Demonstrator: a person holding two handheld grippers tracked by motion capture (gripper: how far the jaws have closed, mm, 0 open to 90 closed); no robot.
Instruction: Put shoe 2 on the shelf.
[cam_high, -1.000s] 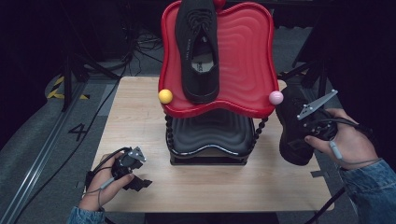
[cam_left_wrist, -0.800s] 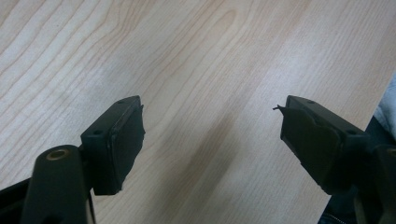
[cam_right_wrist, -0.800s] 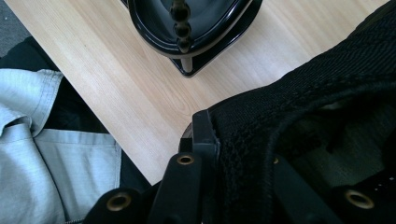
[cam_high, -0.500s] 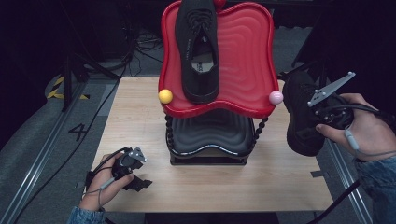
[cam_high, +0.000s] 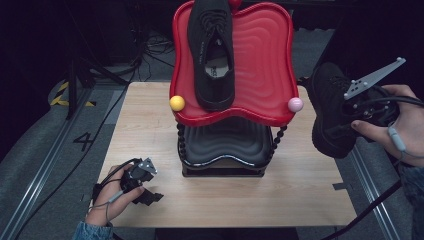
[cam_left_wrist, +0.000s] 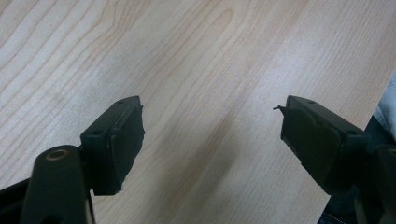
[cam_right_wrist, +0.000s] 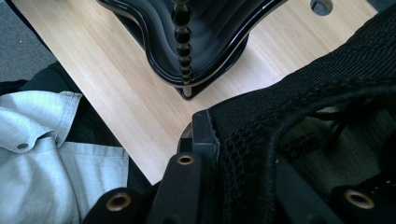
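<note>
A black shoe (cam_high: 212, 50) lies lengthwise on the red upper tray (cam_high: 260, 75) of a two-tier stand. My right gripper (cam_high: 350, 122) is shut on the collar of a second black shoe (cam_high: 327, 110), held in the air beside the stand over the table's right edge. In the right gripper view one jaw presses the outside of the shoe's mesh wall (cam_right_wrist: 299, 121) and the other sits inside the opening. My left gripper (cam_high: 147, 195) rests on the table's front left. Its jaws stand open (cam_left_wrist: 212, 135) over bare wood with nothing between them.
The black lower tray (cam_high: 225, 145) sits under the red one, joined by beaded posts (cam_right_wrist: 182, 42). A yellow ball (cam_high: 177, 103) and a pink ball (cam_high: 295, 104) mark the red tray's front corners. The wooden table (cam_high: 150, 130) has bare room left and front. Cables lie on the floor behind.
My right gripper has lifted the second shoe higher beside the stand and tilted it a little. The left gripper and the shoe on the red tray have not moved.
</note>
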